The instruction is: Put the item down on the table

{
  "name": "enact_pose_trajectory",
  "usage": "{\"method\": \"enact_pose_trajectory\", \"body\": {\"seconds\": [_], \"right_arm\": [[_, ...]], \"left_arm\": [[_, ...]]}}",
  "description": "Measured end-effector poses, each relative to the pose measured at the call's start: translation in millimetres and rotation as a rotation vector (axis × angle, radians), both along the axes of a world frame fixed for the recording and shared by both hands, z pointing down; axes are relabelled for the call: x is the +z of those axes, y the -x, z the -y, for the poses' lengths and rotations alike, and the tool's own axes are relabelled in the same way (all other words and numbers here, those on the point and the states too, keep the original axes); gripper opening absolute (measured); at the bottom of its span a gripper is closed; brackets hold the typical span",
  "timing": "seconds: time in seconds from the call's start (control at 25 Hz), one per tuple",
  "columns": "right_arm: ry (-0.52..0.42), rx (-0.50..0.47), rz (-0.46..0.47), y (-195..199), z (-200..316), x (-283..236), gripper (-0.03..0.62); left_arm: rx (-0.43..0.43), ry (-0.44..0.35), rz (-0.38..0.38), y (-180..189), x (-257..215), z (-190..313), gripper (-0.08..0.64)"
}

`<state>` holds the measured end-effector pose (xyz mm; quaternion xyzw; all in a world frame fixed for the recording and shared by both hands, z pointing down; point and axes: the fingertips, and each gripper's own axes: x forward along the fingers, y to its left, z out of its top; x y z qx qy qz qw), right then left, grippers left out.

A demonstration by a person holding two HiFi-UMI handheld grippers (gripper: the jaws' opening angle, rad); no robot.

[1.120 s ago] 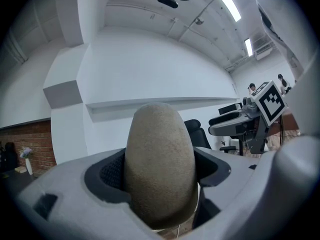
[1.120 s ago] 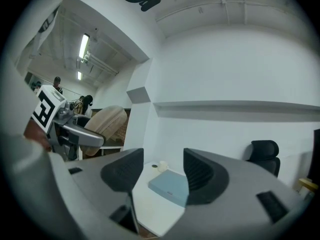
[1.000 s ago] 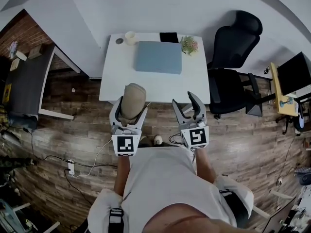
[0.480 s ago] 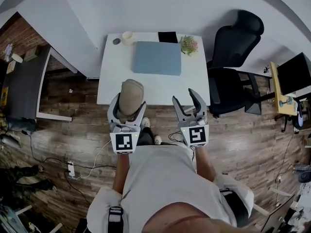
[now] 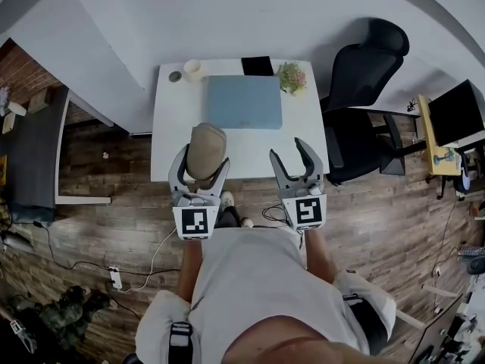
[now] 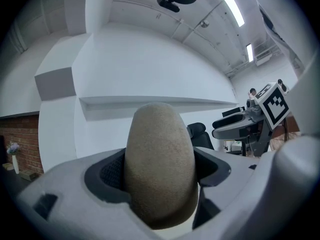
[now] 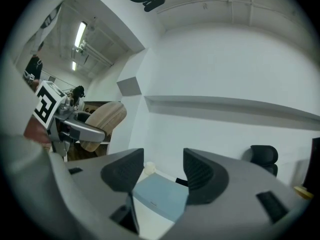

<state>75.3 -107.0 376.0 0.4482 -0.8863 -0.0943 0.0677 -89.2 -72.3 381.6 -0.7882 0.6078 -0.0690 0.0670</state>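
Note:
A tan, egg-shaped item (image 5: 205, 151) with a rough surface stands upright between the jaws of my left gripper (image 5: 200, 167), which is shut on it. In the left gripper view the item (image 6: 160, 164) fills the gap, both pads pressed against its sides. It hangs over the near edge of the white table (image 5: 174, 127). My right gripper (image 5: 294, 161) is open and empty, level with the left one at the table's near right. In the right gripper view its jaws (image 7: 159, 176) stand apart, with the table showing between them.
On the table lie a blue-grey closed laptop (image 5: 244, 102), a cream cup (image 5: 193, 70), a small dark round thing (image 5: 175, 76), a black flat item (image 5: 257, 66) and a small potted plant (image 5: 292, 76). A black office chair (image 5: 362, 89) stands right of the table.
The table has drawn nearer and lower in the head view, so both grippers now reach over its near edge. The left gripper keeps its hold on the tan item; the right stays open.

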Motion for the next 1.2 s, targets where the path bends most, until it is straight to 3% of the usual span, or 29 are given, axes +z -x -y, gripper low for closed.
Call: {"method": "enact_pose_trajectory", "body": {"seconds": [0.68, 1.2], "right_arm": [[0.03, 0.084, -0.048, 57, 68, 4, 0.252], [0.048, 0.124, -0.078, 67, 100, 9, 0.25]], "left_arm": [[0.071, 0.011, -0.024, 53, 5, 82, 0.387], [0.125, 0.021, -0.028, 60, 13, 122, 0.387]]}}
